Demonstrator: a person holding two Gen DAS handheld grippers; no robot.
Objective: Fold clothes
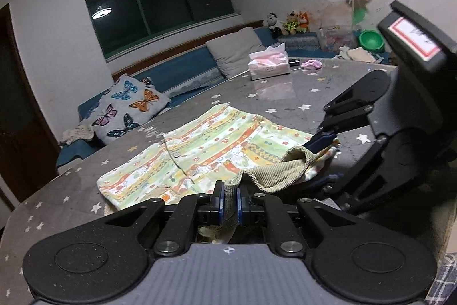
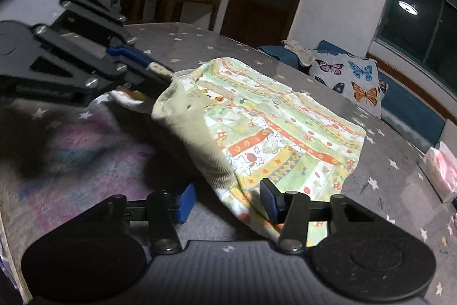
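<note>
A small patterned garment (image 1: 205, 150), pale green and yellow with orange bands and cartoon prints, lies spread across the grey star-printed surface (image 1: 285, 102), its buttoned placket facing up. Its ribbed olive-beige collar band (image 1: 274, 170) is lifted off the surface at the near edge, stretched between the two tools.

The left tongs (image 1: 230, 200) are closed tight on that ribbed band, blue pads pressed together with the cloth pinched between them and hanging below. From the right wrist view the left tongs (image 2: 154, 67) reach in low from the left, nearly level with the surface, tip pointing at the collar.

The right tongs (image 2: 225, 200) stand open, the fingers well apart, with the near edge of the garment (image 2: 285, 133) lying between them and running under the right finger; they grip nothing. From the left wrist view this tool comes in from the right, tilted downward, its blue finger (image 1: 321, 140) touching the raised collar.

Farther off on the surface sit a tissue pack (image 1: 268, 63) and a small pink cloth (image 1: 311, 64). Beyond the edge a butterfly cushion (image 1: 130, 107) rests on a blue bench.
</note>
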